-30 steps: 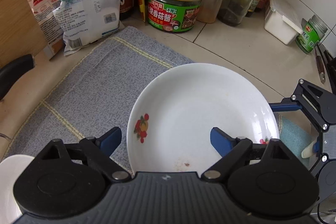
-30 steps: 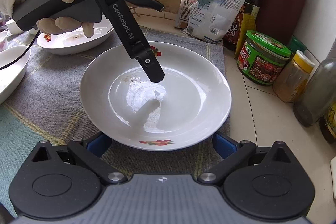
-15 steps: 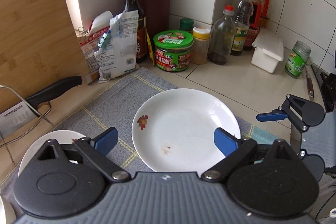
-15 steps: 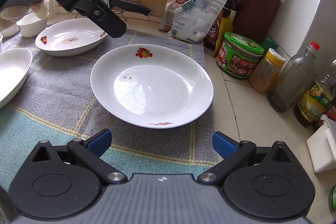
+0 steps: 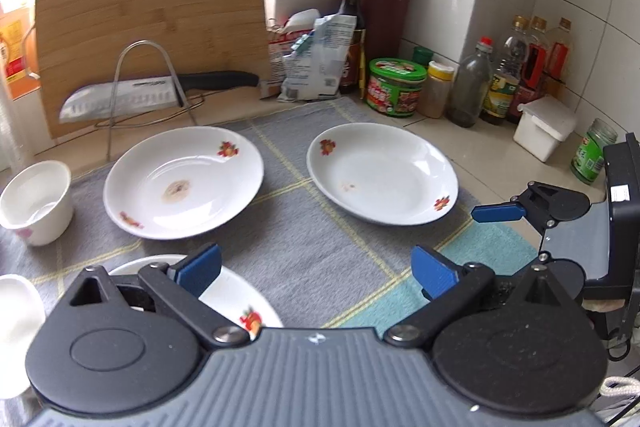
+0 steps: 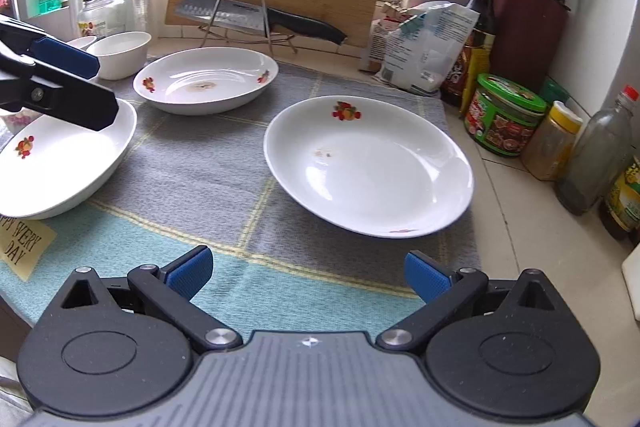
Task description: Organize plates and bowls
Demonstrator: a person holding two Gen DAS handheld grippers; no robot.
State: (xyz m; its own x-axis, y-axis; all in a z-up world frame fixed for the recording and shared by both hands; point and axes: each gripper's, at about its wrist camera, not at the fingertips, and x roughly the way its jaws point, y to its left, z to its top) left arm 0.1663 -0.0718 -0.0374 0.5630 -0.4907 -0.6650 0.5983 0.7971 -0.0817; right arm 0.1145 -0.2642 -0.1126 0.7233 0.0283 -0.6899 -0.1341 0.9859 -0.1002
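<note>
Three white plates with fruit motifs lie on a grey-and-teal mat (image 5: 304, 239). The right plate (image 5: 383, 173) sits on the mat's far right side, ahead of the left gripper (image 5: 316, 269) and a little to its right, clear of both fingers. The far-left plate (image 5: 183, 181) lies ahead and to the left, with a brown smear at its centre. The near plate (image 5: 236, 301) sits just under the left gripper's left finger, mostly hidden by the gripper body. A small white bowl (image 5: 37, 202) stands at the far-left plate's left, close beside it. The left gripper's jaws are opening, already wide, with nothing between them but mat. It points down at a slant toward the mat. The right gripper (image 6: 306, 273) also has its jaws spread wide and empty, angled down over the teal near edge of the mat, the right plate just ahead of it. In the right wrist view the left gripper's finger hangs over the near plate's rim; contact cannot be told.
</note>
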